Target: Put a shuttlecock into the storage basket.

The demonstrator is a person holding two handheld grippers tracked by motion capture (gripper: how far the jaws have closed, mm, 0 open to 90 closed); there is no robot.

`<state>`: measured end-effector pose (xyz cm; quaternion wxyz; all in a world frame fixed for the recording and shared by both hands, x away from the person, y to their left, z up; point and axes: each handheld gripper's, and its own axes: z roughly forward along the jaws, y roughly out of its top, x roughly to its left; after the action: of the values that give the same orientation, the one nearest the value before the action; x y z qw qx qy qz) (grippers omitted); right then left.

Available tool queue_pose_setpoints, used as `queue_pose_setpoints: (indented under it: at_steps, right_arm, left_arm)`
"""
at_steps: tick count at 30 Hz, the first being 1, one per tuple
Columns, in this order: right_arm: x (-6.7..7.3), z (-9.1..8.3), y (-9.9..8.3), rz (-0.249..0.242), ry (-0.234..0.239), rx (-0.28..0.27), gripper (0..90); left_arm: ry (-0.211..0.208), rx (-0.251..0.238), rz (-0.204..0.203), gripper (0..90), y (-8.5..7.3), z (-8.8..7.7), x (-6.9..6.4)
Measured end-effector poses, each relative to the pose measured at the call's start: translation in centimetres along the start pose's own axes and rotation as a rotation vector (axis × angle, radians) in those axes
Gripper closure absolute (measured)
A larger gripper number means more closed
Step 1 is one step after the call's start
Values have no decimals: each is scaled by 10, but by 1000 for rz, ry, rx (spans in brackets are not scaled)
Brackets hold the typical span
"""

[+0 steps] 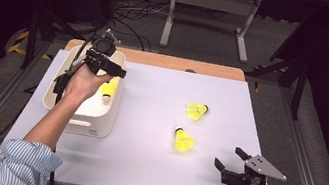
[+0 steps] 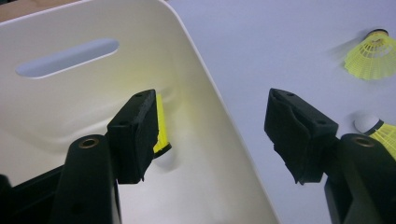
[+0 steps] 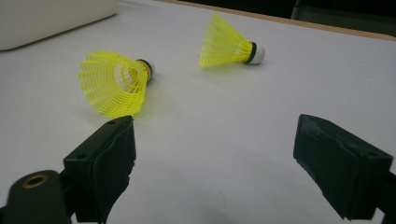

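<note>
**Left gripper spread over the bin, two shuttlecocks lying on the worktop**

At the left, a cream plastic bin (image 1: 107, 118) is seen standing on the white worktop (image 1: 141, 159). The left gripper (image 1: 114, 70) is held above the bin, near its right-hand wall, with its jaws spread wide and nothing pinched between them. Inside the bin, a yellow shuttlecock (image 2: 161, 133) is seen lying against the wall, partly hidden behind one jaw in the left gripper view.

Towards the middle of the worktop, two more yellow shuttlecocks are found lying on their sides, apart from each other. The nearer shuttlecock (image 1: 184, 140) is placed with its white cork pointing away from the person; the farther shuttlecock (image 1: 197, 110) is turned with its cork to the right.

At the right, the right gripper (image 1: 230, 158) is held low over the worktop near its front edge, jaws spread and empty, aimed towards the two shuttlecocks, which are well apart from it.
</note>
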<state>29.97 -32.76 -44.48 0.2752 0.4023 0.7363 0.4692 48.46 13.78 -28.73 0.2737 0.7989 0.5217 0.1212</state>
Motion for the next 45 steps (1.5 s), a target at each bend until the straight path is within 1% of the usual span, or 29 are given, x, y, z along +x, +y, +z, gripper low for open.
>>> queue_pose_setpoints:
  at_steps: [6, 20, 25, 27, 28, 33, 39, 41, 45]
  right_arm:
    - [0, 0, 0, 1, 0, 4, 136]
    - [1, 1, 0, 1, 2, 5, 138]
    - [0, 1, 0, 3, 2, 6, 139]
    - [0, 1, 0, 4, 2, 6, 139]
    - [0, 1, 0, 4, 3, 5, 139]
    - [0, 1, 0, 6, 4, 6, 139]
    - [0, 0, 0, 18, 10, 8, 146]
    - [-1, 1, 0, 26, 12, 7, 146]
    - [-1, 1, 0, 25, 6, 9, 145]
  left_arm:
    - [-16, 0, 7, 356, 0, 0, -5]
    - [-30, 2, 23, 355, 2, -1, -11]
    - [-36, -3, 34, 355, 3, 0, -14]
    - [-40, 4, 44, 355, 3, 0, -16]
    - [-42, 3, 41, 354, 3, 1, -18]
    - [-50, 11, 67, 351, 3, 3, -24]
    - [-69, 2, 62, 351, 3, 5, -29]
    - [-74, 0, 68, 351, 3, 6, -32]
    - [-81, -5, 80, 350, 2, 6, -35]
